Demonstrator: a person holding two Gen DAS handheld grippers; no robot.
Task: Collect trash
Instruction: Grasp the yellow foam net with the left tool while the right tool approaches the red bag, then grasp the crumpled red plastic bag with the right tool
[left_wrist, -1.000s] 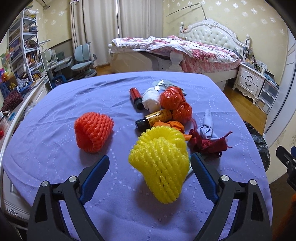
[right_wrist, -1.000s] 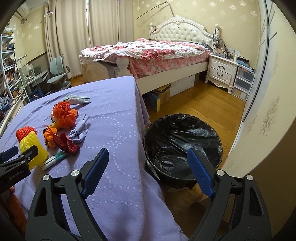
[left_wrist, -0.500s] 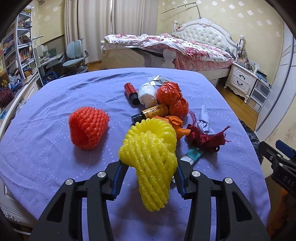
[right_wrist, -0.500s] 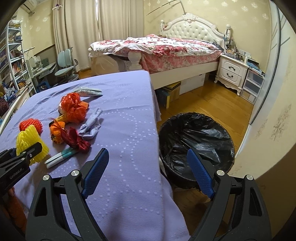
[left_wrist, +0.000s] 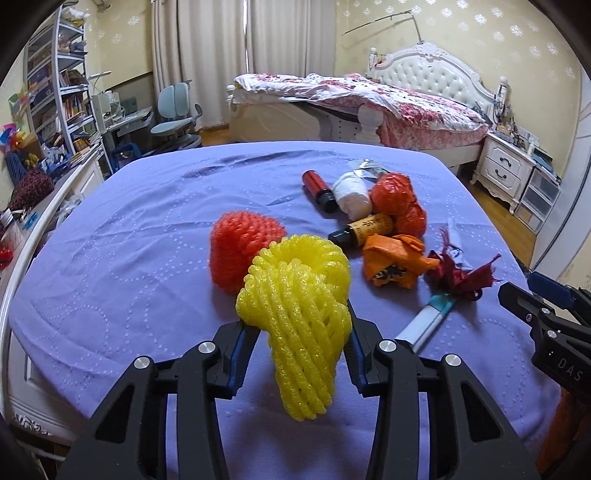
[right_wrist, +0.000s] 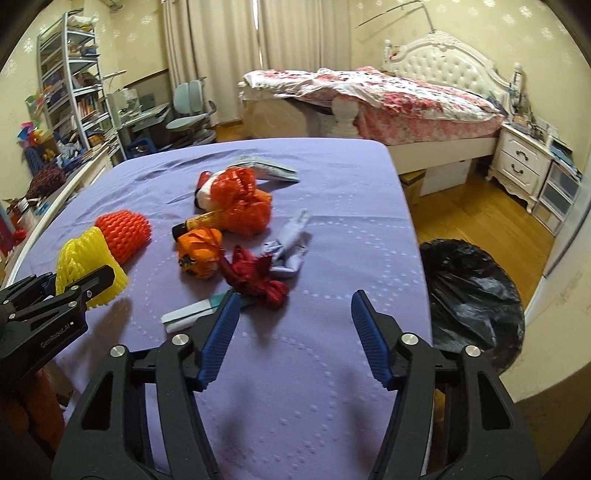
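Observation:
A yellow foam net (left_wrist: 299, 306) stands between the fingers of my left gripper (left_wrist: 301, 332), whose jaws are closing and press on its sides. It hangs over the purple tablecloth (left_wrist: 147, 240), beside an orange foam net (left_wrist: 243, 247). My right gripper (right_wrist: 294, 306) hovers over the table's right part, jaws closing with nothing between them. Just beyond its left finger lie a red crumpled wrapper (right_wrist: 258, 280) and a white and teal tube (right_wrist: 192, 312). A bin lined with a black bag (right_wrist: 472, 295) stands on the floor right of the table.
More trash lies mid-table: an orange wrapper (right_wrist: 199, 251), a brown bottle (left_wrist: 364, 227), a red bottle (left_wrist: 317, 186), a white roll (left_wrist: 351, 192), red-orange bags (left_wrist: 397, 199) and a pale wrapper (right_wrist: 291, 243). A bed (right_wrist: 369, 92) is behind, shelves (left_wrist: 55, 92) at left.
My left gripper's jaws closed onto the yellow foam net. My right gripper swung left from over the bin to over the table, and its jaws narrowed.

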